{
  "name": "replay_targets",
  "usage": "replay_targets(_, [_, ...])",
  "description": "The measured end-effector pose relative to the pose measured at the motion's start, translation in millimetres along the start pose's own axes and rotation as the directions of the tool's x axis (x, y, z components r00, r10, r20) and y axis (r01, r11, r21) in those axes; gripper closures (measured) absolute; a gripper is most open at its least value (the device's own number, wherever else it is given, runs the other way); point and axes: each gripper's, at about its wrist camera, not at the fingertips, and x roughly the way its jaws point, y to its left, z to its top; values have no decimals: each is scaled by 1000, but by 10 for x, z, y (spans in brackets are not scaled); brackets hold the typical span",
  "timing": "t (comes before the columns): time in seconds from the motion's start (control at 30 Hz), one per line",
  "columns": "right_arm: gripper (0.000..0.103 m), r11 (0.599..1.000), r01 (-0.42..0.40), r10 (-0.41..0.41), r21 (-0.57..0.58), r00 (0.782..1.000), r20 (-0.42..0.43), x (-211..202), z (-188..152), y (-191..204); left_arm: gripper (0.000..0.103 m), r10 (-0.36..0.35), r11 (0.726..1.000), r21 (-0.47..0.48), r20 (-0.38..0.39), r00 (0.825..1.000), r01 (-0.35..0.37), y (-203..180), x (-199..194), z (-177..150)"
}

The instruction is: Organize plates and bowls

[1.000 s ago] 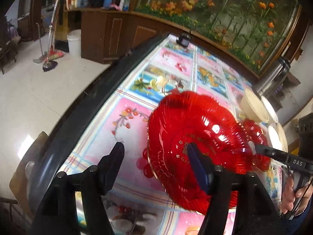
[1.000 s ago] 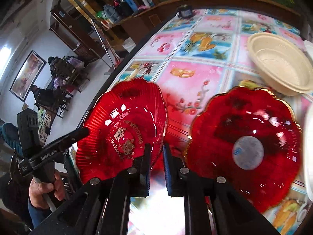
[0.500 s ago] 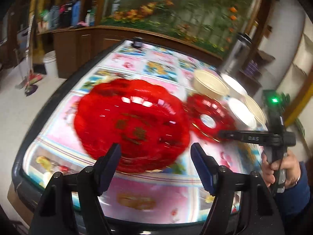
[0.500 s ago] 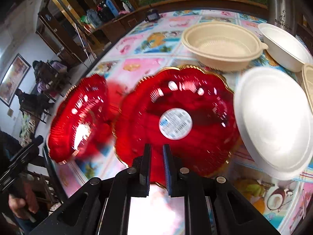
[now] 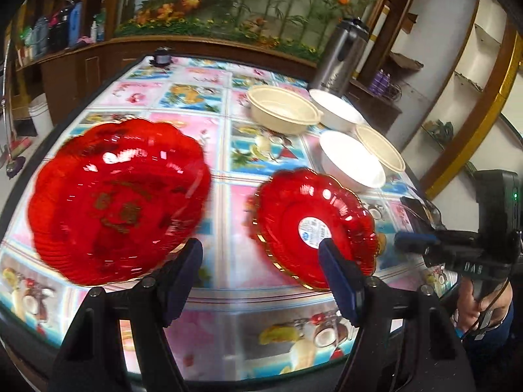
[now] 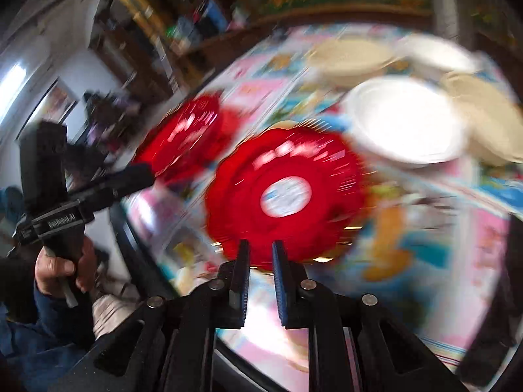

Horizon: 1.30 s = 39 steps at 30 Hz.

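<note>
The left gripper (image 5: 260, 274) is gaping wide, empty. The right gripper (image 6: 260, 277) is sitting narrowly parted, holding nothing. 2 red plates (image 5: 119, 201) (image 5: 313, 225) are lying apart on the table (image 5: 228, 310); the nearer one is risking sliding off if nudged.

— What do the rigs look like?
— Left gripper (image 5: 261, 277): black arms, silver screws, blue-faced pads. Right gripper (image 6: 260, 281) seems identical, though blurred. Dark blue sleeves behind the jaws.

Glossy ribbed red plastic plates (image 5: 117, 202), matt bowls (image 5: 282, 109), shiny metal flask (image 5: 341, 55).
</note>
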Motion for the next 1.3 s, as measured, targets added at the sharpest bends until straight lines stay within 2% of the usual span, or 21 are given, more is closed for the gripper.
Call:
replay_targets(0.1, [87,996,35,-38,76,999,35,-46,-52,-268,30,23,1000,6,-21,1000,-22,-82,138,10])
replay_targets(0.2, [87,991,-6,1,133,999,41,0,-76,-415,30,39,999,23,-42,998,-38,-166,251,1])
replay_targets(0.53, [87,983,-44,37,177,998,45,143,6,-500,31,102,993,63,-90,991,-97,-252,612,23])
replay_targets(0.6, [87,982,-50,44,183,998,37,214,21,-498,50,113,992,72,-92,989,-107,-250,699,27])
replay_targets(0.63, [87,982,-47,41,185,998,37,234,21,-502,67,112,992,76,-99,989,-104,-257,733,22])
replay_targets(0.67, [87,982,-43,37,187,999,38,256,15,-507,74,128,989,82,-97,987,-120,-264,755,12])
replay_targets(0.7, [84,982,-37,31,183,999,36,286,5,-498,75,128,989,90,-95,987,-120,-283,765,-3])
replay_targets(1.03, [86,989,-9,1,148,999,52,262,-46,-440,75,140,984,122,-66,988,-131,-379,671,-42])
replay_targets(1.3, [86,992,4,-12,126,998,69,174,-40,-396,75,120,986,120,-55,991,-113,-382,577,-47])
